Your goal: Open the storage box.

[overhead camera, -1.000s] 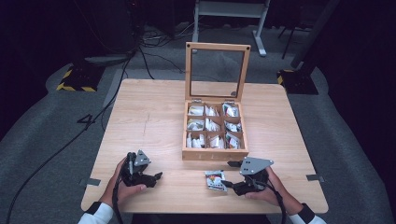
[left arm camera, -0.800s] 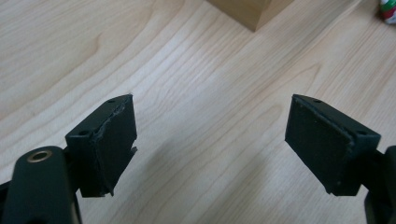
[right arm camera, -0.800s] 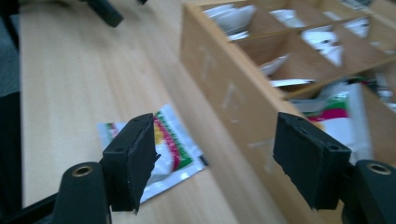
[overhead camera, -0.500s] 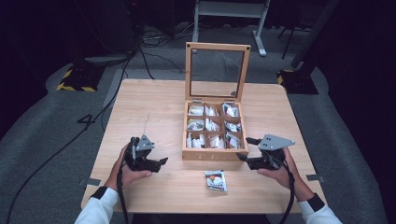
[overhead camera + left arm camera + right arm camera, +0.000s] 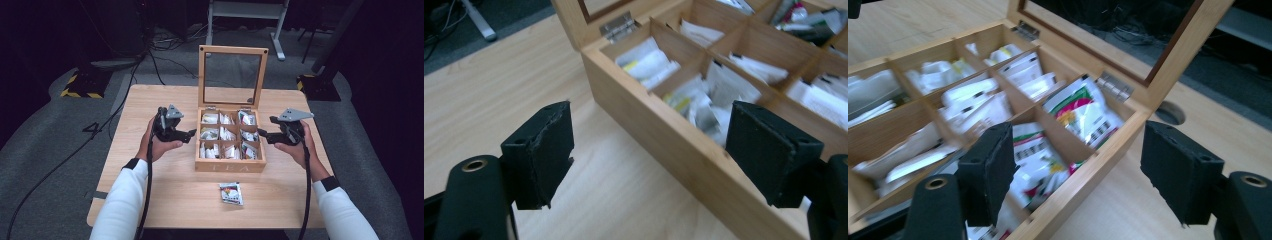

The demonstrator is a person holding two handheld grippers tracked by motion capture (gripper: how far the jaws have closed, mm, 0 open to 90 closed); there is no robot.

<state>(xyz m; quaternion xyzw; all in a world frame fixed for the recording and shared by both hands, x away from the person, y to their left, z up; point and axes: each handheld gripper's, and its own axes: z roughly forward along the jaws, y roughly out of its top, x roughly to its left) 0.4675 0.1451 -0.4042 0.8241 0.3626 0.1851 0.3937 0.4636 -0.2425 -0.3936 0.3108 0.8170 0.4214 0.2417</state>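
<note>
On the light wooden table (image 5: 150, 200) sits a wooden tea box (image 5: 230, 165), lid (image 5: 232, 75) swung up and standing upright at the back, "TEA" lettered on the front wall. Six compartments, two columns by three rows, each stuffed with tea sachets (image 5: 221, 134).

Left gripper (image 5: 189, 134) sits just beside the box's left wall, jaws pointing toward it. In the left gripper view both jaws are wide apart and nothing is between them; pads (image 5: 546, 155) bare, the left one with a chipped, ragged edge. Box wall (image 5: 684, 150) runs diagonally across the gap between them, but whether either pad touches it can't be told. Hinge (image 5: 616, 25) visible at the rear corner, white sachets (image 5: 649, 62) in the nearer cells.

Right gripper (image 5: 262, 135) mirrors it at the box's right wall, jaws pointing inward. In the right gripper view the jaws are also spread wide and hold nothing, straddling the box's right rim (image 5: 1088, 165): one pad (image 5: 990, 172) hangs over the compartments, the other sits outside over the table. Contact with the rim can't be told. Colourful sachets (image 5: 1083, 112) with green and red print and barcodes lie in the nearest cells.

One loose tea sachet (image 5: 231, 193) lies flat on the table in front of the box, well apart from both grippers. A round cable hole (image 5: 1170, 112) in the tabletop shows beyond the box's right rear corner.
</note>
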